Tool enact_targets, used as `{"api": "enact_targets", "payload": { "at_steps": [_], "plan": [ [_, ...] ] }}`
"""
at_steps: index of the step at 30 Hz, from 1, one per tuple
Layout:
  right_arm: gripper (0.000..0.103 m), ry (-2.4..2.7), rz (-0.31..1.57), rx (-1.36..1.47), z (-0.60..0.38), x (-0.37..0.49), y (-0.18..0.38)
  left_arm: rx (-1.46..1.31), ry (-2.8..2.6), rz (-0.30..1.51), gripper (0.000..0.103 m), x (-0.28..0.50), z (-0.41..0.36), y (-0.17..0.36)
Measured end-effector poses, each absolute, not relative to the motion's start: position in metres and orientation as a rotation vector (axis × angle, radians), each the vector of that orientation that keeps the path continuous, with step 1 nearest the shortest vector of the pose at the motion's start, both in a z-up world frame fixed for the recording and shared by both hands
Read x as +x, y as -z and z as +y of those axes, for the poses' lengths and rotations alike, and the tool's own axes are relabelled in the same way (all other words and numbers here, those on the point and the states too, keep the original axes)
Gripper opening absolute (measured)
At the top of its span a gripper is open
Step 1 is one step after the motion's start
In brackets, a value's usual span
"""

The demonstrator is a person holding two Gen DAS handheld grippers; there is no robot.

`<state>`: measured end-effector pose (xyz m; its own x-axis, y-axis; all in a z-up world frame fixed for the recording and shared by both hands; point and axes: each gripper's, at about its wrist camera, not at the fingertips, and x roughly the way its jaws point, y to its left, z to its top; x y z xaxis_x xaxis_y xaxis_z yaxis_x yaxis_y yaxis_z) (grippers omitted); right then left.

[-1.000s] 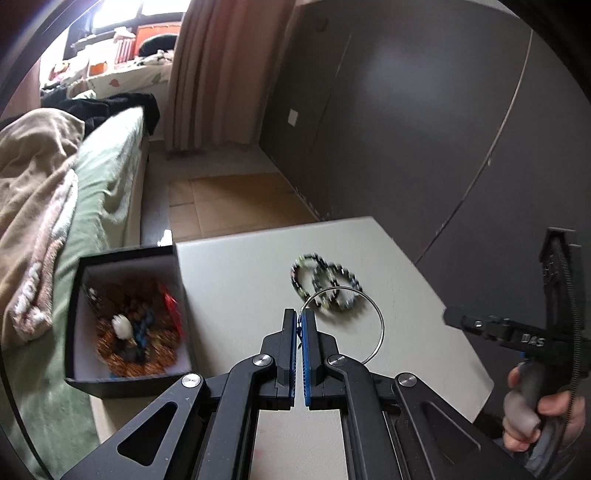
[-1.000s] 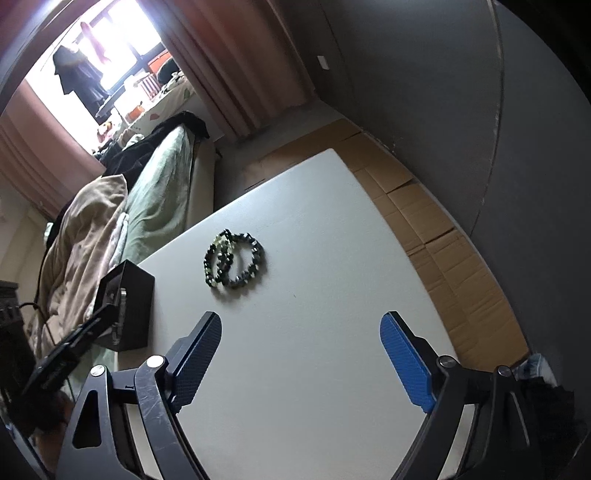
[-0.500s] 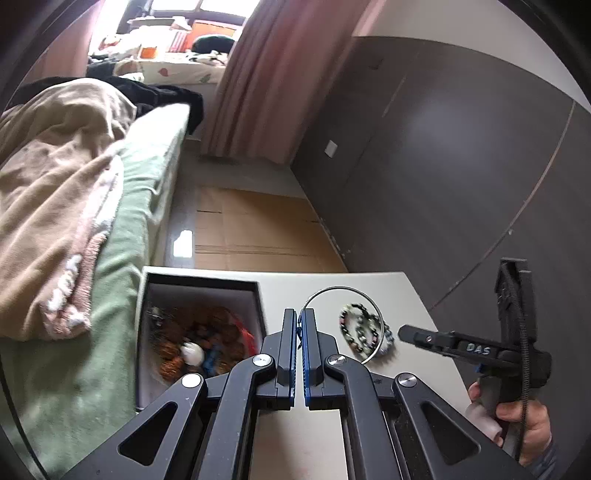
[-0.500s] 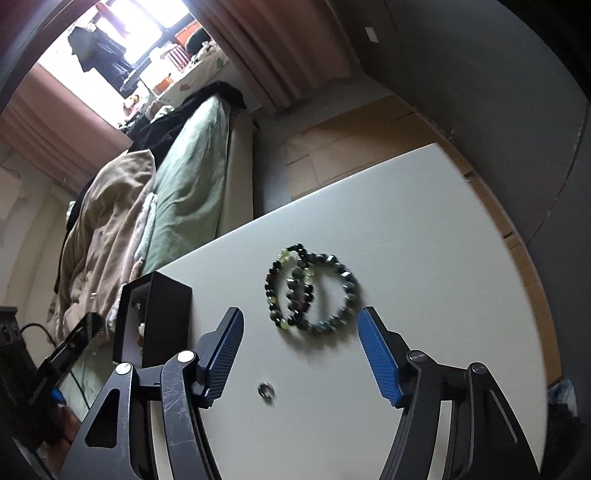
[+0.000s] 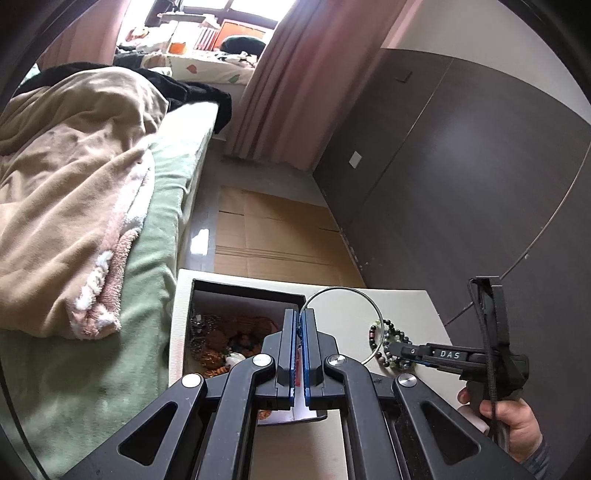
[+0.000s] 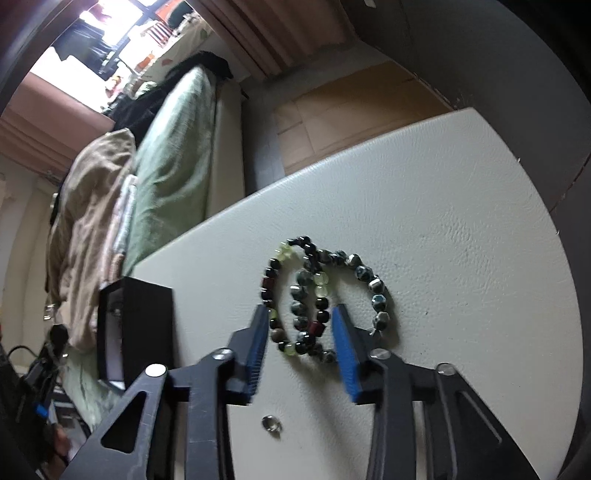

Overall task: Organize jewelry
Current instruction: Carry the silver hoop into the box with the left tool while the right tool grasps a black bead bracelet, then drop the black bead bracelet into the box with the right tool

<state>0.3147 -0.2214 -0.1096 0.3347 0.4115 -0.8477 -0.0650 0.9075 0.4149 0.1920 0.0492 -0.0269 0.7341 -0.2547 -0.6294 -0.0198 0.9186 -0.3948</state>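
Jewelry sorting, partway done

Left gripper (image 5: 299, 325) pinches the thin metal bangle (image 5: 369, 306) above the half-filled box (image 5: 240, 286); right gripper (image 6: 301, 332), jaws parted, straddles two bead bracelets (image 6: 325, 295) left on the table (image 6: 461, 240).

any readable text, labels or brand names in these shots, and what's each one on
"DAS": white letters on the black body of the right tool, seen from the left wrist view.
Nothing else reads: no lettering shows on the black open jewelry box, and the items on the far windowsill are too small and blurred.
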Motion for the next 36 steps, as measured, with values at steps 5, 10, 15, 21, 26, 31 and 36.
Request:
{"api": "enact_targets", "payload": {
  "at_steps": [5,10,15,21,26,31,36],
  "plan": [
    [0.01,-0.314,1.192,0.347,-0.226,0.314,0.109,-0.386,0.116,0.742,0.002,0.192,0.049,0.03],
    [0.01,-0.385,1.116,0.362,-0.229,0.303,0.088,-0.373,0.092,0.752,0.002,0.193,0.052,0.033],
    [0.01,-0.462,1.035,0.387,-0.228,0.289,0.063,-0.375,0.061,0.792,0.002,0.196,0.057,0.042],
    [0.01,-0.534,0.964,0.417,-0.22,0.277,0.041,-0.39,0.031,0.869,0.003,0.204,0.061,0.054],
    [0.01,-0.615,0.914,0.434,-0.204,0.269,0.025,-0.444,0.039,0.891,0.013,0.204,0.069,0.056],
    [0.01,-0.694,0.877,0.44,-0.18,0.261,0.011,-0.489,0.026,0.813,0.083,0.195,0.083,0.044],
    [0.01,-0.753,0.861,0.43,-0.155,0.258,0.002,-0.506,-0.002,0.782,0.083,0.19,0.096,0.036]
  ]
}}
